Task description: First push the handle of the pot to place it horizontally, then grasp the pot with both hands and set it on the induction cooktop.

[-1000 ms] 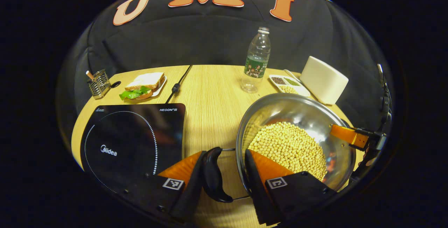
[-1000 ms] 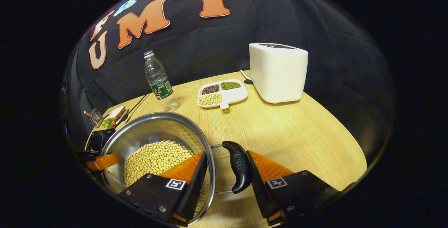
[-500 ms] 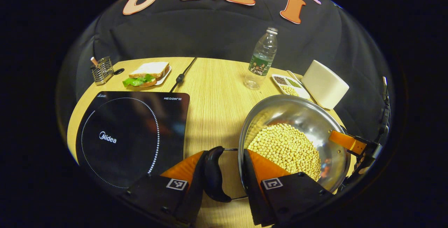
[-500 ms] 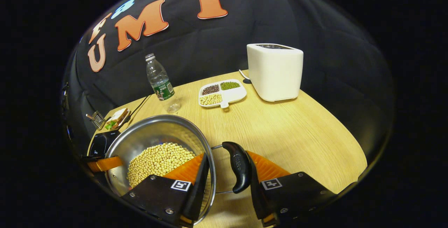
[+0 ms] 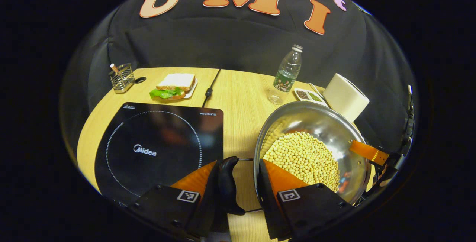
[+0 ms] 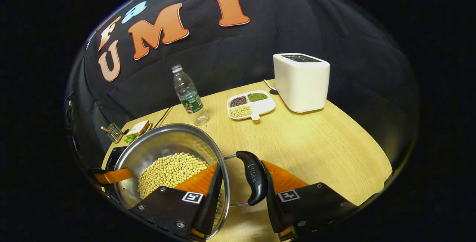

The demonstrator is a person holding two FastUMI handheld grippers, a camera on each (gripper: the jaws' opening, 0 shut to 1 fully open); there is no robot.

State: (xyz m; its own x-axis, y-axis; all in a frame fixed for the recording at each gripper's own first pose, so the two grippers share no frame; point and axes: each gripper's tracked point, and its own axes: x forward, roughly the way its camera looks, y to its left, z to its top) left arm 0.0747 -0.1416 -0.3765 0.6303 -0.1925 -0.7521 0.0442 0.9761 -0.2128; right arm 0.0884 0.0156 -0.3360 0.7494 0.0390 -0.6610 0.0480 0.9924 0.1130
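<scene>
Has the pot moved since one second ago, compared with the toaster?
Yes. In the right gripper view the toaster and bean tray sit farther from the pot, so the pot has gone away from them, toward the induction cooktop.

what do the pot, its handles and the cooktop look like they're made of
Pot: polished metal, likely stainless steel, given its mirror-like wall.
Handles: dark, smooth, slightly glossy; probably moulded plastic on wire brackets.
Cooktop: glossy black glass or ceramic, showing soft reflections.

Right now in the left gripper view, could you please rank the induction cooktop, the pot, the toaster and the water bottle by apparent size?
1. Induction cooktop and pot: similar; nearness makes it unsure.
2. Toaster.
3. Water bottle.
</scene>
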